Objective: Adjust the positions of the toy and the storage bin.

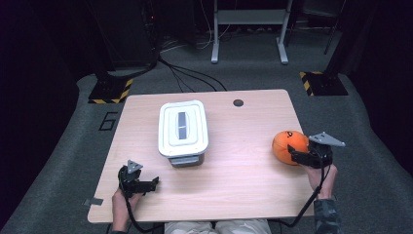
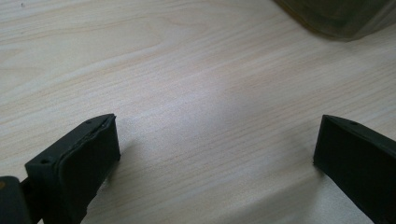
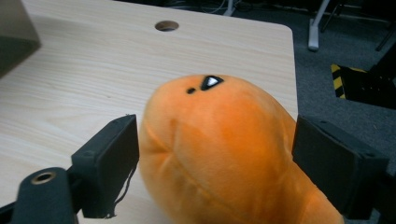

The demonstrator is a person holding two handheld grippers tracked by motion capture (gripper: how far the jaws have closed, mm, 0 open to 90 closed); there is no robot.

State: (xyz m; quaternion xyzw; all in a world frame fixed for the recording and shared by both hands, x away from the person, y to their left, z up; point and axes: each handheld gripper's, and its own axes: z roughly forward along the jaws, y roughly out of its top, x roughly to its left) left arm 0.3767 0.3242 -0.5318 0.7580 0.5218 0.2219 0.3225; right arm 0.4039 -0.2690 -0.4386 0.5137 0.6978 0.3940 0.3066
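Orange plush toy point(image 1: 288, 146) flanked by the right tongs point(image 3: 215, 158)
It lay at the tabletop's point(image 1: 243, 170) three o'clock edge; both tongs stood apart, the left tongs point(image 2: 217, 149) empty. Soft and light, it was judged best squeezed mid-body.

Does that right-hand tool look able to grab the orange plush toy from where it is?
Probably yes. The right tool already has its jaws spread on either side of the orange plush toy, with nothing between them and its sides. The pads seem not to press on it yet.
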